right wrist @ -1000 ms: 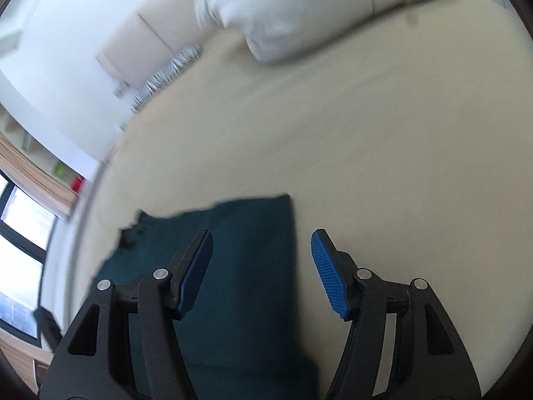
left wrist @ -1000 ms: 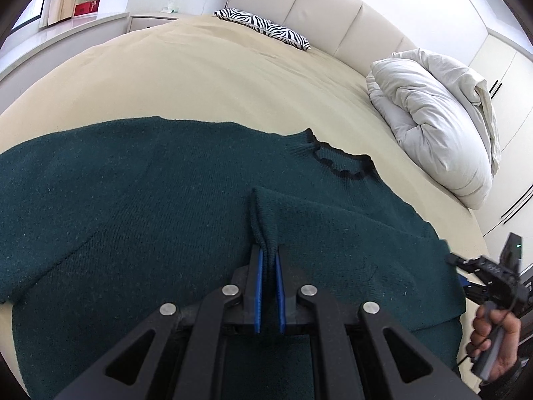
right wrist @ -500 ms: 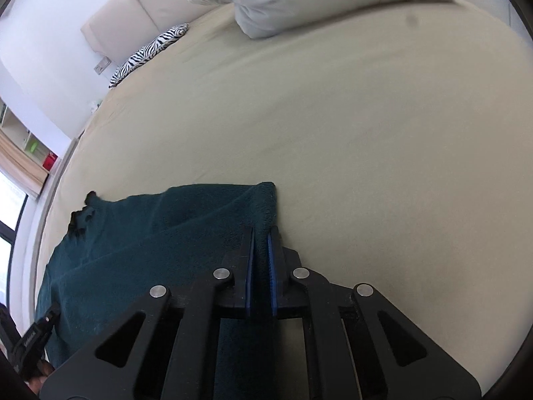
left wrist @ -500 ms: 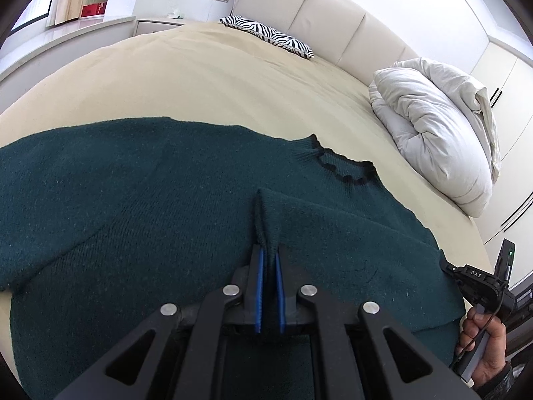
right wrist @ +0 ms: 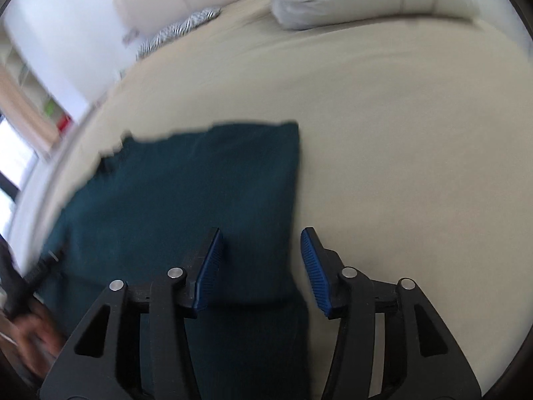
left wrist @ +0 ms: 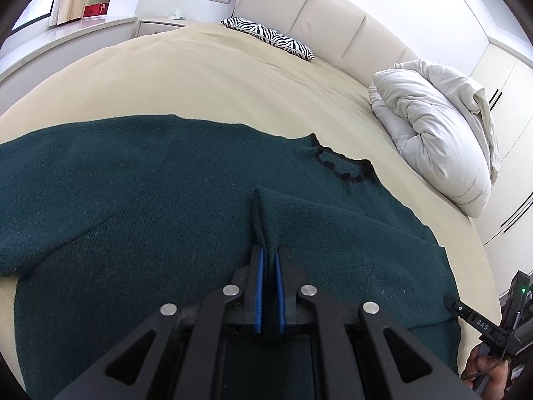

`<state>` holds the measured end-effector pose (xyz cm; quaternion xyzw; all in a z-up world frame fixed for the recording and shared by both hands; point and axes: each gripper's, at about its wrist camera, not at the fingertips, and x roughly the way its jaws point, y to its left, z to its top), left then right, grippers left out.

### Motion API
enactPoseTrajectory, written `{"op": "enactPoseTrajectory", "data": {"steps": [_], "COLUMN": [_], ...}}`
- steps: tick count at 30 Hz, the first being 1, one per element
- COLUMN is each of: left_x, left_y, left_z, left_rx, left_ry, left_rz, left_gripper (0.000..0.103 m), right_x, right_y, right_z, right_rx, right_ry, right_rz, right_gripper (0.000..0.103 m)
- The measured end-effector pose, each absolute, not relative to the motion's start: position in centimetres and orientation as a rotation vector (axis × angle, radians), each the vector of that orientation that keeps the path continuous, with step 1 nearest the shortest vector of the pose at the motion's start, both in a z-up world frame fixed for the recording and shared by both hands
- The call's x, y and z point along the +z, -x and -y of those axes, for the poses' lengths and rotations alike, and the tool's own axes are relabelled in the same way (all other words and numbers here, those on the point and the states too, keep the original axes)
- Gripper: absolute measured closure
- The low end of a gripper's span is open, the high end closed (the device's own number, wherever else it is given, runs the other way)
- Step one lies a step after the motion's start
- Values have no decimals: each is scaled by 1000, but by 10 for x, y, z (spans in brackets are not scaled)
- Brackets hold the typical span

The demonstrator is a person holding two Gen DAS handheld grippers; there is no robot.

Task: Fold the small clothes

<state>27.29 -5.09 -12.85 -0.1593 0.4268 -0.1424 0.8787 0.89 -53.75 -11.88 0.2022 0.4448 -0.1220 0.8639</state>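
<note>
A dark green knitted sweater (left wrist: 140, 200) lies spread on the beige bed (left wrist: 213, 76), its black-trimmed neckline (left wrist: 343, 168) toward the far right. My left gripper (left wrist: 268, 260) is shut on a sleeve end (left wrist: 266, 213) folded over the sweater's body. My right gripper (right wrist: 260, 253) is open, its jaws apart over the sweater's right edge (right wrist: 293, 200), holding nothing. The right gripper's body also shows at the lower right of the left wrist view (left wrist: 479, 323). The right wrist view is blurred.
A white folded duvet (left wrist: 436, 126) lies at the bed's right side. A zebra-print pillow (left wrist: 269, 36) sits by the cream headboard (left wrist: 333, 23). White wardrobe doors stand at the far right; a window ledge and shelf at the far left.
My right gripper, open a second ago, shut on the sweater's edge half a second ago and has now opened and let it go. My left gripper stays shut on the sleeve.
</note>
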Motion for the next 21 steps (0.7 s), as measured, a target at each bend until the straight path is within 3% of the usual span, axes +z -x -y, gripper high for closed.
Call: {"op": "enactPoseTrajectory", "data": {"steps": [2,3,5,13,16,19,21], "left_x": [-128,-128,-130,-134,-132,-125,-113], "left_y": [-271,-272,-273,-293,-290,-279,-265], "left_z": [51,50,51,53,51,39,21], "left_rx": [-297,-297,-295,-296,-297,-294,-282], "left_ry": [331,333,335,302,299,328,351], "left_rz": [-890,-892,-894,-917,-915,-913,-890], "left_gripper": [95,95,95,91,90,82,69], "right_x": [-122,-121,-116,-132,-132,-131,-124], "right_y": [-7,-7,-8,5,5,7,10], "right_z": [532,535,538,550,542,545,545], "right_rx": [-280,-292,-299,-266,-266,-259,-274], "right_ry": [-362,-376,-393,-432,-386,-407,-435], "right_rz": [-931,-935,-943,-892,-896,-893,-902], "right_gripper": [69,79,86,87,85,84,63]}}
